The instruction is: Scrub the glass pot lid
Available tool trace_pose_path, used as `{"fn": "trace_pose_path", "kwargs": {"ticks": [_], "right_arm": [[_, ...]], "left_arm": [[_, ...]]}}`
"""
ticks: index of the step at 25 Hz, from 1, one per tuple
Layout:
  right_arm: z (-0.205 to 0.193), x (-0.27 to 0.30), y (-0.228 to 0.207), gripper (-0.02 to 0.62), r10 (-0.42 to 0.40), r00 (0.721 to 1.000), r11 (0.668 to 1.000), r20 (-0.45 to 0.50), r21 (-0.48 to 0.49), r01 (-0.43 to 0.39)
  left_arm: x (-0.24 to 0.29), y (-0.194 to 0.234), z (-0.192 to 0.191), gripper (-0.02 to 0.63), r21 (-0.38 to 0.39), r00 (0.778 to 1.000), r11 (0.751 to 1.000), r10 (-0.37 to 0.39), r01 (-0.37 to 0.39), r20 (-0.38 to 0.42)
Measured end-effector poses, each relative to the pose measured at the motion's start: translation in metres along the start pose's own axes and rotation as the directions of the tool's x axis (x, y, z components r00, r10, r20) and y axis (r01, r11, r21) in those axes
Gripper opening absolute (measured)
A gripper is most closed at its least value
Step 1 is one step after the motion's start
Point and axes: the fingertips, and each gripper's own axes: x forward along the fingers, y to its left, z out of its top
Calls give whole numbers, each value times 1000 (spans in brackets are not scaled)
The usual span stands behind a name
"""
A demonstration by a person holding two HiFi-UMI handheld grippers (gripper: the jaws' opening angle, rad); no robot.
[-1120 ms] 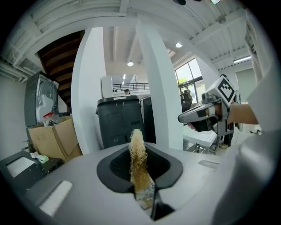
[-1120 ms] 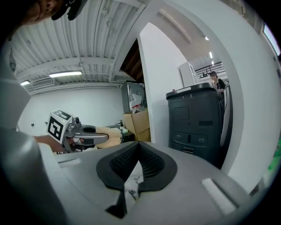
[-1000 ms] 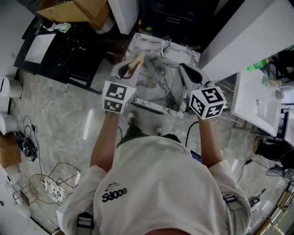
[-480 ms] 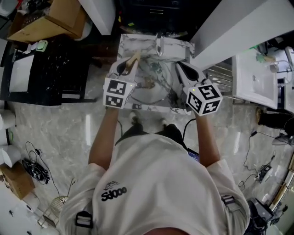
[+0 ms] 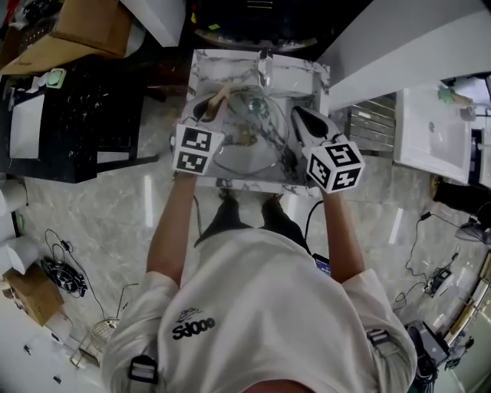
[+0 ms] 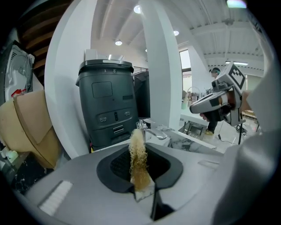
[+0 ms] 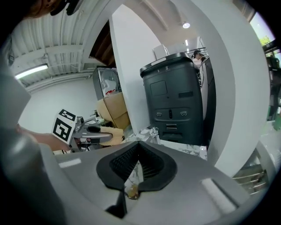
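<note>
Glass pot lid [image 5: 253, 150] — in sink [image 5: 307, 77], scrubber [image 6: 138, 158] near

Glass pot lid [image 5: 253, 150] faint in the sink [image 5: 222, 73], right rim hidden by the right claw [image 5: 295, 115], cardboard box [image 5: 84, 23] cut by top edge.

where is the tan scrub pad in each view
Head view: the scrub pad is upper left of centre, sticking out of the left gripper over the sink.
Left gripper view: centre, upright between the shut jaws.
Right gripper view: lower left, at the left gripper's tip.
Shared landmark: the marble sink surround.
</note>
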Motion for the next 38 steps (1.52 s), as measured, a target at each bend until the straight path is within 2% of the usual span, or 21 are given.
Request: {"fn": "trace_pose_path", "kwargs": {"ticks": [8,12,17,25,29,38], "right_arm": [[-28,26,-30,3,0,998,999,-58,38,2],[-37,37,-41,3,-11,998,998,-70,61,15],[-49,47,-51,3,-17,996,997,-90,77,24],[-69,53,-58,3,-17,992,995,-125,98,30],[-76,51,-63,3,-22,991,993,-132,115,38],[-88,43,-70,3,-26,989,988,-145,144,47]], "left_arm": [[56,-7,-31,52,14,996,1000,-23,24,-85],[83,-16,-58,52,20,986,998,-52,56,-161],[111,-20,-97,54,20,957,996,-82,91,-279],[143,-15,-153,54,80,899,992,-55,99,-435],[155,-17,-168,55,121,883,989,-24,91,-470],[179,-48,-170,54,86,882,991,-51,103,-469]]}}
